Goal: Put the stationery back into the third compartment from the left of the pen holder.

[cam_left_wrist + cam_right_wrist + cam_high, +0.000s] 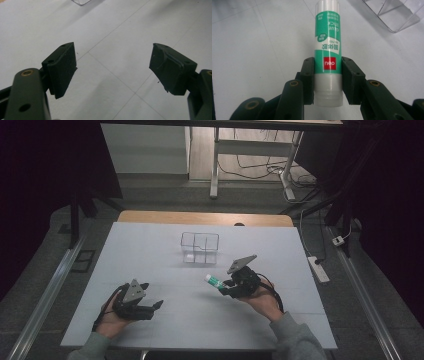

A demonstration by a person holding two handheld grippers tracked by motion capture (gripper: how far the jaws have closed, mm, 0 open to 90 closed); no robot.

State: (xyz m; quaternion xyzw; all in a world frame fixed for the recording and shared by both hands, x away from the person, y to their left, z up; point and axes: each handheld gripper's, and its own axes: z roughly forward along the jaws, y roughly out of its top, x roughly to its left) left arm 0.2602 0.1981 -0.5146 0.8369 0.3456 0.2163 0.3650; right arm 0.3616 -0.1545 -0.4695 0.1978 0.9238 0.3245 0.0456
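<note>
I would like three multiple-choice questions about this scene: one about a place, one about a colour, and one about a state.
1. Where does the clear organizer stand relative to the glue stick?
A. Farther from the person
B. Nearer the person
C. Under the left tool

2. What colour is the glue stick's label?
A. Blue
B. Green with a red patch
C. Yellow

3. How do the left tool's jaws stand?
A. Shut on the glue stick
B. Shut on nothing
C. Open, nothing between them

Answers:
1. A: in the high view the organizer sits beyond the glue stick, toward the table's far edge.
2. B: the right gripper view shows a green label with a red logo patch, between the right tool's jaws.
3. C: the left gripper view shows the pads wide apart over the bare white table.
</note>
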